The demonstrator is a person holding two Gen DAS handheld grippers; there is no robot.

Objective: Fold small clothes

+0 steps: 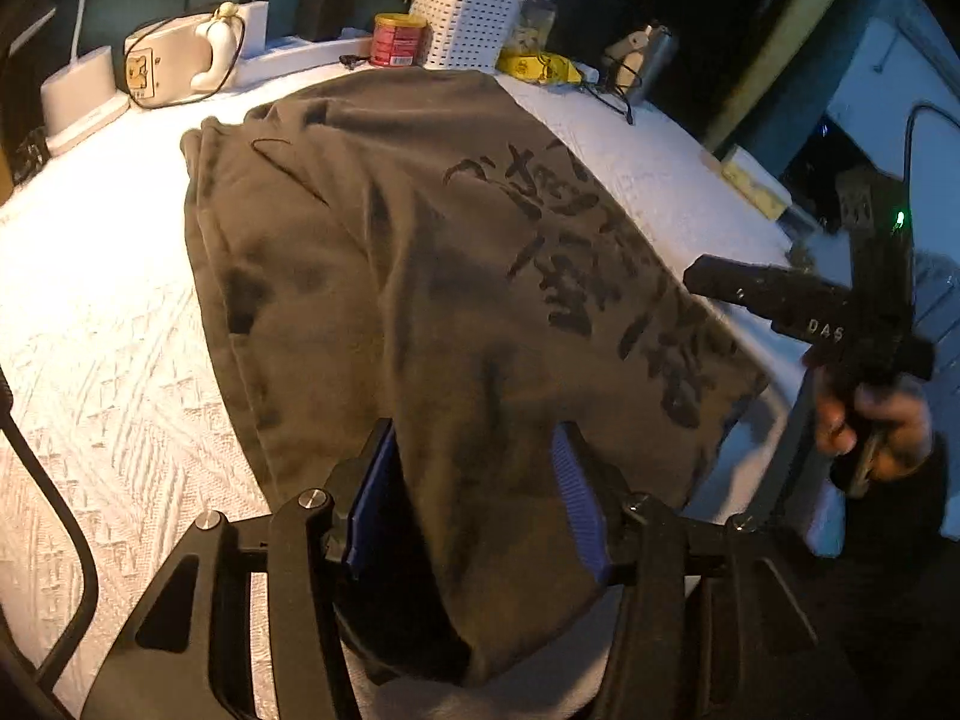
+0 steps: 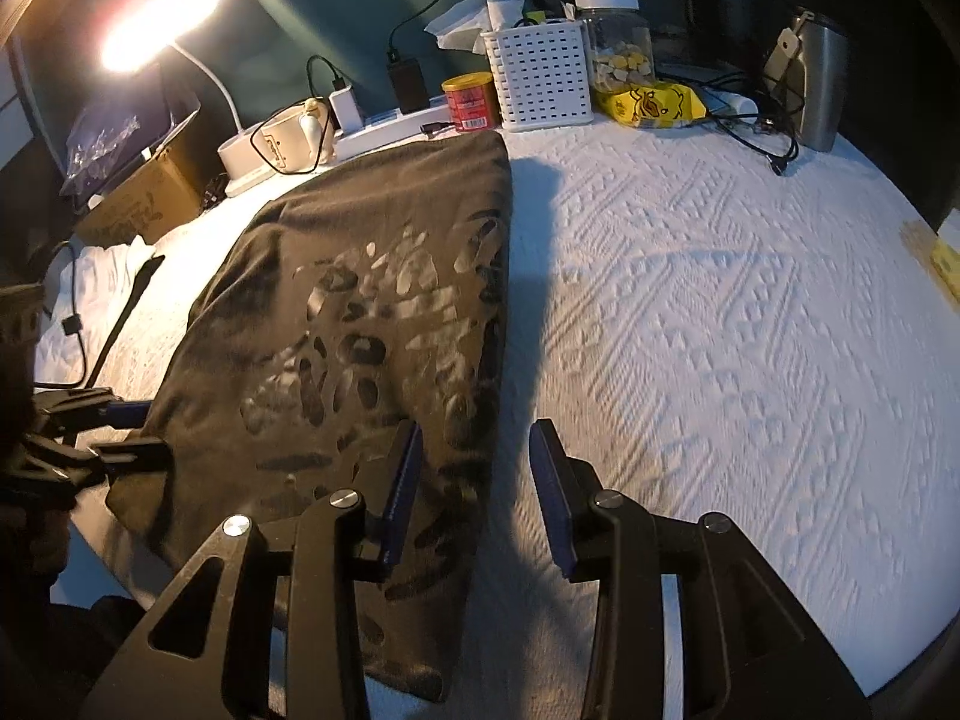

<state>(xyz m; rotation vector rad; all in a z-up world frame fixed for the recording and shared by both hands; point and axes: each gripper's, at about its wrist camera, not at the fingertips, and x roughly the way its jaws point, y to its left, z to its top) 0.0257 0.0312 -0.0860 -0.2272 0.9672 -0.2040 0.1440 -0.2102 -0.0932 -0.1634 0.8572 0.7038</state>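
The dark printed T-shirt [image 1: 420, 276], soft, light and limp, lies folded lengthwise on the white quilted tabletop [image 2: 720, 300] before the white basket [image 2: 540, 75], best pinched at its near hem, where the left gripper [image 1: 474, 492] straddles cloth half-open and the right gripper [image 2: 474, 480] gapes over its edge, gripping nothing.

To the right of my right gripper [image 2: 474, 480] the white textured bench [image 2: 720, 312] lies bare and wide, giving plenty of room to sweep across. The back edge is blocked by a row of clutter: a red can [image 2: 471, 101], a white slotted basket [image 2: 540, 75], a clear jar [image 2: 618, 42], a yellow packet [image 2: 651, 103], a metal flask [image 2: 816, 84] and loose black cables [image 2: 762, 141]. On the left, the dark shirt [image 2: 360, 330] covers the surface, with a lamp base [image 2: 240, 162], a cardboard box [image 2: 144, 198] and my left gripper [image 2: 129, 432] crowding that side.
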